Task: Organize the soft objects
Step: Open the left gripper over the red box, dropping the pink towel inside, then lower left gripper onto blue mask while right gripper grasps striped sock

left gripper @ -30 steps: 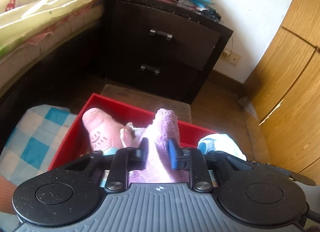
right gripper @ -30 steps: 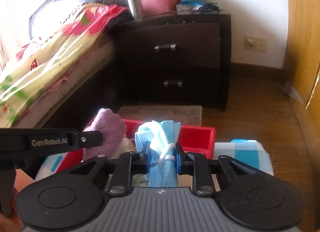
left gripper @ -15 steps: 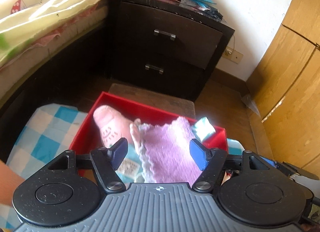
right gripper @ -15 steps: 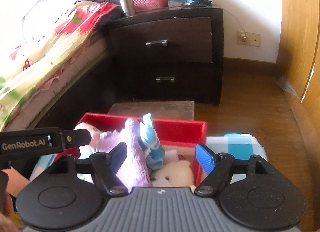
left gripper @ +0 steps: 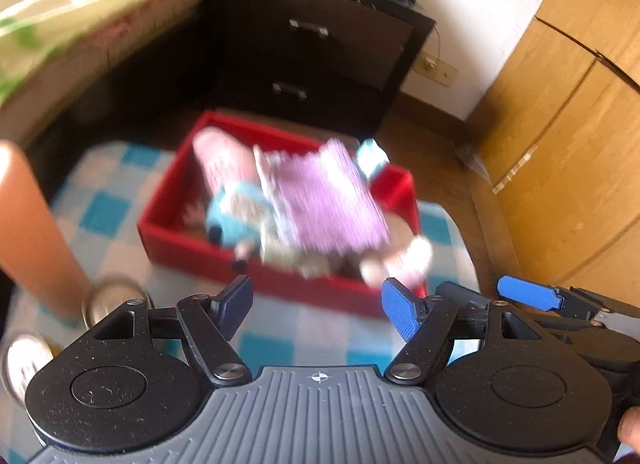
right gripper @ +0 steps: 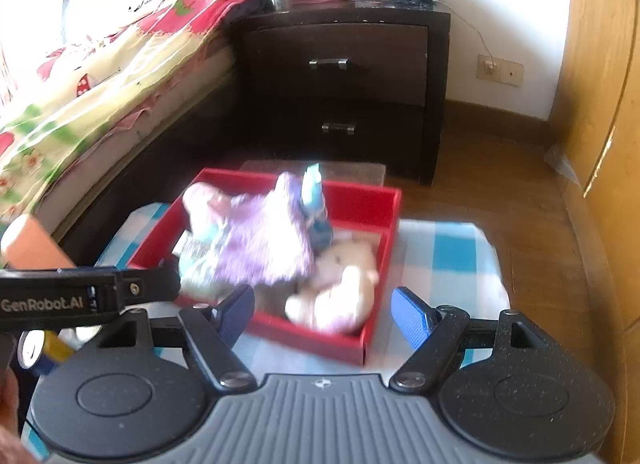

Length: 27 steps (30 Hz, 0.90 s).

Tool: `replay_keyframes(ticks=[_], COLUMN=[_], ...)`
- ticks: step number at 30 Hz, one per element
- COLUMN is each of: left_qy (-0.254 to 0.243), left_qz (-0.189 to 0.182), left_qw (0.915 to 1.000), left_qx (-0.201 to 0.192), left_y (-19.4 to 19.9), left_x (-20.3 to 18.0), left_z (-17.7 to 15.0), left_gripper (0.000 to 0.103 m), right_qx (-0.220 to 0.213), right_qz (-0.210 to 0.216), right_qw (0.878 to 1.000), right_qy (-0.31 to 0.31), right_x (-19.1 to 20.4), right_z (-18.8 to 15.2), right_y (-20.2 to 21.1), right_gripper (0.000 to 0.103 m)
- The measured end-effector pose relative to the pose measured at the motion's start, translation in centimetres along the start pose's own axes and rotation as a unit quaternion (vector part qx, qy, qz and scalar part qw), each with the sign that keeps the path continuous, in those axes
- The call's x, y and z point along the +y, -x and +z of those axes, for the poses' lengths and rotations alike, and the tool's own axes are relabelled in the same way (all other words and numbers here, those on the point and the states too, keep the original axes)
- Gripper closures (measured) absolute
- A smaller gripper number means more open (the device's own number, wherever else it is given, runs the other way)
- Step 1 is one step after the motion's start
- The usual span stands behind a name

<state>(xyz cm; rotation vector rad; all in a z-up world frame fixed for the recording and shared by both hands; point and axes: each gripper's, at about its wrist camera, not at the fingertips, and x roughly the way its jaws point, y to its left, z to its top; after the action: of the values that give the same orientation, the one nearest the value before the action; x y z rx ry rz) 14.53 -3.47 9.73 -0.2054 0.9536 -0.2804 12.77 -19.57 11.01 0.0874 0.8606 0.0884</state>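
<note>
Two fisheye views look down along hand-held grippers toward a red tray point(right gripper: 386, 220) at the centre of each frame, resting on a blue-and-white checked cloth point(right gripper: 448, 256). In the left wrist view the left gripper point(left gripper: 317, 306) has just been opening; its jaws stand wide with nothing between them. In the right wrist view the right gripper point(right gripper: 323, 314) has likewise just been opening and is wide and empty. Inside the tray a purple knitted cloth point(right gripper: 264, 248) drapes over other soft items, a blue face mask point(right gripper: 314, 194) pokes up at its far edge, and a cream plush toy point(right gripper: 340, 284) lies at the near right corner. All look light, limp and compressible; a pinch on a bunched fold or a plush limb should hold best.
</note>
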Motion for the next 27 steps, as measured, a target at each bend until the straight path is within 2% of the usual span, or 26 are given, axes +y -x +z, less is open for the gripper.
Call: replay_keyframes(ticks=[5, 8, 13, 22, 27], left_qy=[-0.022, -0.025, -0.045, -0.083, -0.119], left_qz=[-0.013, -0.013, -0.022, -0.033, -0.024], left_qw=[0.9987, 0.9972, 0.9953, 0.9903, 0.9855], left_qx=[0.045, 0.070, 0.083, 0.107, 0.119], left_y=[-0.2, -0.6, -0.3, -2.2, -4.0], left_x=[-0.5, -0.4, -0.8, -3.4, -5.4], left_z=[-3.9, -5.8, -8.2, -10.2, -10.8], left_gripper=[0.032, 0.033, 0.033, 0.032, 0.033], right_qx=[0.010, 0.032, 0.056, 0.088, 0.109], right_qz=[-0.003, 0.003, -0.009, -0.025, -0.038], right_qw=[1.000, 0.999, 0.998, 0.995, 0.992], right_qy=[-0.014, -0.030, -0.023, -0.037, -0.042], right_x=[-1.1, -2.0, -2.9, -5.1, -6.3], right_z=[-3.5, -6.0, -9.3, -12.2, -13.3], right_y=[2.7, 3.4, 3.9, 3.6, 2.7], right_gripper=[0.048, 0.048, 0.048, 0.047, 0.046])
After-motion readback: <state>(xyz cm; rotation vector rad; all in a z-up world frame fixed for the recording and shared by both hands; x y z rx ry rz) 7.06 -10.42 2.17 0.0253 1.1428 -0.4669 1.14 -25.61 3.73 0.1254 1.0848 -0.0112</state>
